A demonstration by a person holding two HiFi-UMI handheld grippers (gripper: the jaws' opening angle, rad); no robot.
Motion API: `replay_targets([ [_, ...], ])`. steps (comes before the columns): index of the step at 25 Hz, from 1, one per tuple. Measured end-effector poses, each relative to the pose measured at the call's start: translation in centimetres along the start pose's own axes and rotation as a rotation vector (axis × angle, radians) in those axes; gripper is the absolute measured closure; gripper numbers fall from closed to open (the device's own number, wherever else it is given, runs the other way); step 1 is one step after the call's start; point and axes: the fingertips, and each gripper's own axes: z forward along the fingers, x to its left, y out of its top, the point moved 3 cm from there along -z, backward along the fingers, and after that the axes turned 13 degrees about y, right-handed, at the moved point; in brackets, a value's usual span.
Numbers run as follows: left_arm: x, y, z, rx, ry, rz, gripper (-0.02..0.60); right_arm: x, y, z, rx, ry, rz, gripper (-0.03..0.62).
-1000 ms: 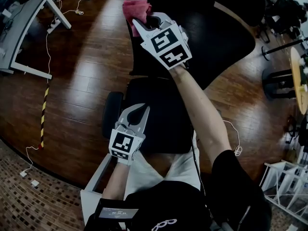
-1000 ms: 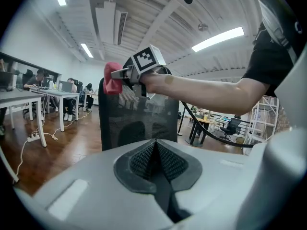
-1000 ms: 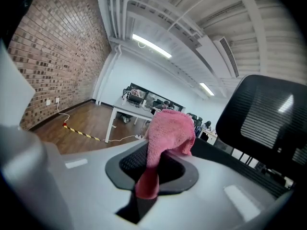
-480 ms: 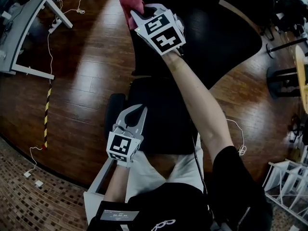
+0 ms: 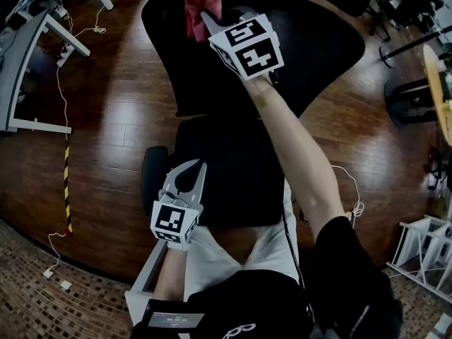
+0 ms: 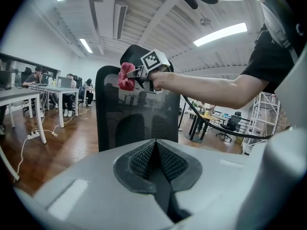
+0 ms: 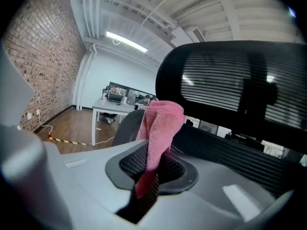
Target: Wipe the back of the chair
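A black mesh office chair stands in front of me, its back (image 5: 311,48) (image 6: 139,119) (image 7: 240,85) wide and dark. My right gripper (image 5: 209,18) (image 7: 151,164) is shut on a pink cloth (image 5: 200,6) (image 7: 160,128) (image 6: 126,76), which it holds against the upper left part of the chair back. My left gripper (image 5: 189,171) (image 6: 156,159) is shut on nothing, low by the chair's seat (image 5: 226,168), with its tips toward the chair.
The floor (image 5: 106,119) is dark wood. A grey desk frame (image 5: 21,69) with cables stands at the left. A yellow and black striped strip (image 5: 66,189) lies on the floor. A round table (image 5: 439,97) is at the right edge. People sit at desks (image 6: 48,87) in the distance.
My right gripper has carried the pink cloth up and a little right along the chair back. My view has shifted, so more of the back's left side shows. The left gripper barely moved.
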Motion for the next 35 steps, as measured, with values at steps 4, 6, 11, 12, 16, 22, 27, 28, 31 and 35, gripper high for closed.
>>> replay_targets([
  [4,-1.0,0.3,0.6,0.008,-0.019,0.009,0.589,-1.9,-1.0,-2.5,-0.003,-0.041,0.024,0.554],
  [6,-1.5,0.7,1.0,0.008,-0.029,0.018,0.589,-2.8,-1.6,-3.6,-0.005,-0.059,0.037,0.554],
  [11,-2.4,1.1,1.7,0.015,-0.048,0.041,0.589,-5.1,-3.5,-7.1,-0.005,-0.115,0.064,0.554],
  [12,-2.6,1.0,1.8,0.016,-0.051,0.044,0.589,-5.5,-4.0,-8.0,-0.003,-0.128,0.067,0.553],
  [16,-3.6,0.8,2.3,0.020,-0.064,0.053,0.589,-7.5,-5.8,-11.8,0.008,-0.181,0.080,0.554],
  [22,-4.7,0.5,2.9,0.024,-0.084,0.067,0.589,-9.6,-8.1,-16.7,0.021,-0.257,0.094,0.553],
  [27,-5.0,0.4,3.3,0.029,-0.096,0.074,0.589,-11.3,-9.9,-20.6,0.034,-0.326,0.110,0.554],
  [28,-5.0,0.4,3.4,0.030,-0.098,0.076,0.589,-11.6,-10.2,-21.4,0.037,-0.341,0.111,0.554],
  [31,-4.9,0.2,3.4,0.035,-0.099,0.080,0.589,-12.4,-11.1,-23.3,0.046,-0.377,0.116,0.554],
  [35,-5.4,0.2,3.5,0.031,-0.104,0.079,0.589,-13.1,-12.1,-25.4,0.059,-0.413,0.122,0.554],
])
